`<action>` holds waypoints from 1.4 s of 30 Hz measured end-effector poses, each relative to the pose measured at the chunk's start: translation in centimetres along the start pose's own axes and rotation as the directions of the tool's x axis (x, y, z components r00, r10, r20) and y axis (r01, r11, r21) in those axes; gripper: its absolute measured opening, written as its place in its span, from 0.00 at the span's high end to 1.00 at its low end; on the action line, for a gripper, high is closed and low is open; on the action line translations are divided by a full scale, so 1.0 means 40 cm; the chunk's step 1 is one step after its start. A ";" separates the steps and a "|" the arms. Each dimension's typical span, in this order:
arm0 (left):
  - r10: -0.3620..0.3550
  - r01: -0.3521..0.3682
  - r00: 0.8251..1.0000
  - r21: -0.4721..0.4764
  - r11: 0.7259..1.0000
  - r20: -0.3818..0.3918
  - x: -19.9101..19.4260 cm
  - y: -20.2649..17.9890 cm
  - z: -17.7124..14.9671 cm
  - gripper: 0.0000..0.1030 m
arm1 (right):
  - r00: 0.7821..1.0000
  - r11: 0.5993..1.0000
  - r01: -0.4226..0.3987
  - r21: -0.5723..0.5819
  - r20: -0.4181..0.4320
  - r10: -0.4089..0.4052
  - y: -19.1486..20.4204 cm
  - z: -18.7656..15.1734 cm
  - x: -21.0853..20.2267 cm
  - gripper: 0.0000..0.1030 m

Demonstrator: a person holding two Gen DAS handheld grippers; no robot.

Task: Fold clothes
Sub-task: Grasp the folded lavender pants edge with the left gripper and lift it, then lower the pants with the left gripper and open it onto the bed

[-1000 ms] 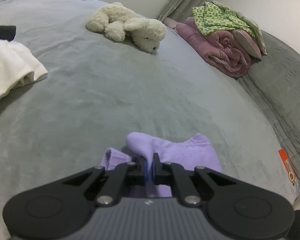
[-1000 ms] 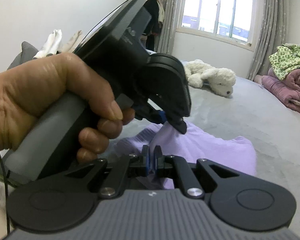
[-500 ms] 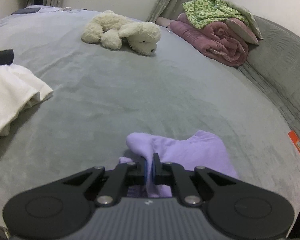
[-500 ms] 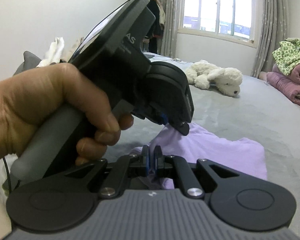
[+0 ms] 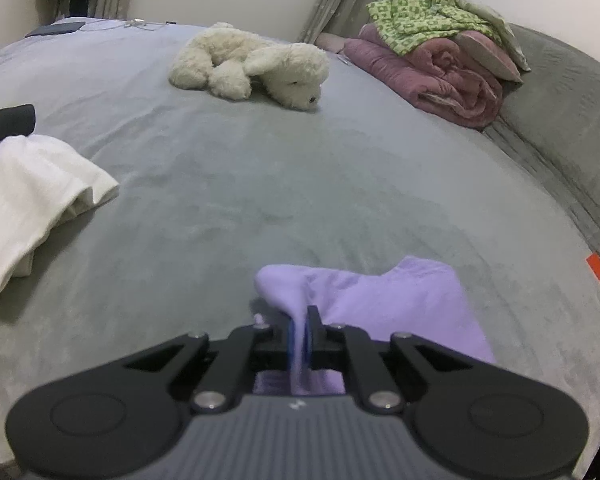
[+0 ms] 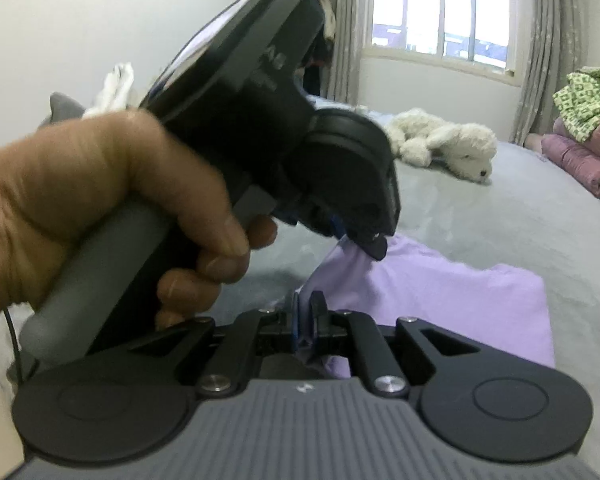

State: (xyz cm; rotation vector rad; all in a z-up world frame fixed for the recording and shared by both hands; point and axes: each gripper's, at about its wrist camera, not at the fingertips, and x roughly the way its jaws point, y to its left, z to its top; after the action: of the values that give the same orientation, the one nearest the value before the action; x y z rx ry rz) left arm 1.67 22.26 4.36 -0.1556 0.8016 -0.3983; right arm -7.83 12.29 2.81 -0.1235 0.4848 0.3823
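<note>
A lilac garment (image 5: 384, 300) lies folded on the grey bed (image 5: 260, 184), with one edge pulled up into a ridge. My left gripper (image 5: 300, 322) pinches that ridge, and its jaws are opening with the cloth still between the pads. In the right wrist view a person's hand (image 6: 100, 200) holds the left gripper (image 6: 366, 240) just above the lilac garment (image 6: 452, 296). My right gripper (image 6: 306, 310) grips the same raised edge a little nearer. Its jaws are opening too, with cloth still between them.
A folded white garment (image 5: 32, 204) and a dark item (image 5: 8, 120) lie at the left. A cream plush dog (image 5: 252, 68) rests farther back. A pink quilt (image 5: 432, 76) topped by a green patterned cloth (image 5: 420, 20) is piled at the back right. The bed's edge runs along the right.
Both pairs of fingers have parted slightly around the lilac cloth. The left gripper has rolled a little, which shifts its view of the bed. The garment has stayed where it was.
</note>
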 end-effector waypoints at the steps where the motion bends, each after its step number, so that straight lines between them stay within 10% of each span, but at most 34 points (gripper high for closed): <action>1: 0.003 -0.003 1.000 -0.006 1.000 0.003 -0.002 0.004 0.001 0.90 | 1.000 1.000 -0.009 0.009 -0.001 0.009 -0.001 0.000 -0.001 0.84; 13: 0.061 -0.059 0.998 -0.070 0.996 0.016 -0.032 0.046 -0.004 0.88 | 0.981 0.982 -0.191 0.005 0.038 0.191 0.005 -0.013 -0.062 0.83; 26: 0.036 -0.037 0.996 0.015 0.999 0.088 -0.102 -0.044 -0.037 0.88 | 0.999 0.988 0.036 0.152 -0.008 -0.035 -0.210 -0.029 -0.117 0.83; 42: 0.092 -0.082 0.994 0.147 0.986 -0.061 -0.043 -0.100 -0.084 0.88 | 0.996 0.988 0.000 0.155 -0.086 0.013 -0.247 -0.079 -0.135 0.79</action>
State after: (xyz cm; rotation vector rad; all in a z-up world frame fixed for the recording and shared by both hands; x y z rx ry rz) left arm -3.01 19.36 4.32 0.0278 0.8406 -0.3786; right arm -9.79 0.76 2.88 0.0117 0.5989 0.3452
